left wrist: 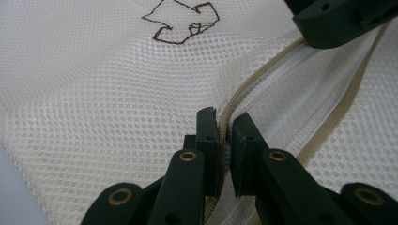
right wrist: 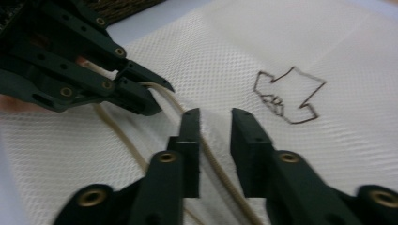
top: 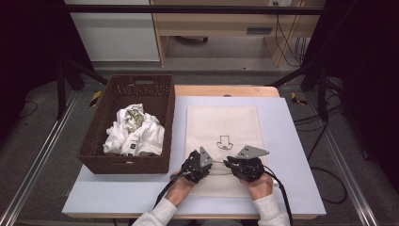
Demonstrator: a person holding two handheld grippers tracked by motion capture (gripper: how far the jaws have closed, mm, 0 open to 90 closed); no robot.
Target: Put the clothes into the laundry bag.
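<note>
cream mesh laundry bag [top: 222, 127] lies flat on the pale grey worktop [top: 291, 141], just right of the dark brown woven basket [top: 101, 162] that holds a crumpled white garment [top: 134, 132]. its near end faces the person, so the beige zipper [left wrist: 263, 70] that runs across that end sits within easy reach of both hands — the likely reason for laying it this way round. a small brown outline drawing [top: 224, 141] is printed on the mesh beyond the zipper.

left tongs [left wrist: 224, 123] are pinched almost shut on the zipper line, with the beige teeth running up between the two black pads [left wrist: 206, 136]; this looks like a hold meant to anchor the fabric so it does not slide or bunch. in the high view the left tongs [top: 197, 165] sit at the bag's near end, close beside the right tongs [top: 244, 167], the two nearly tip to tip.

right tongs [right wrist: 215, 117] stand a little apart, straddling a raised run of zipper without pressing on it — the beige cord passes through the gap and mesh shows on either side. i judge this a grip being set or eased, not a hold.

both tools work the same short stretch of zipper, one steadying while the other finds a purchase, which fits opening or closing the bag's mouth. whether a slider is there i cannot tell.
</note>
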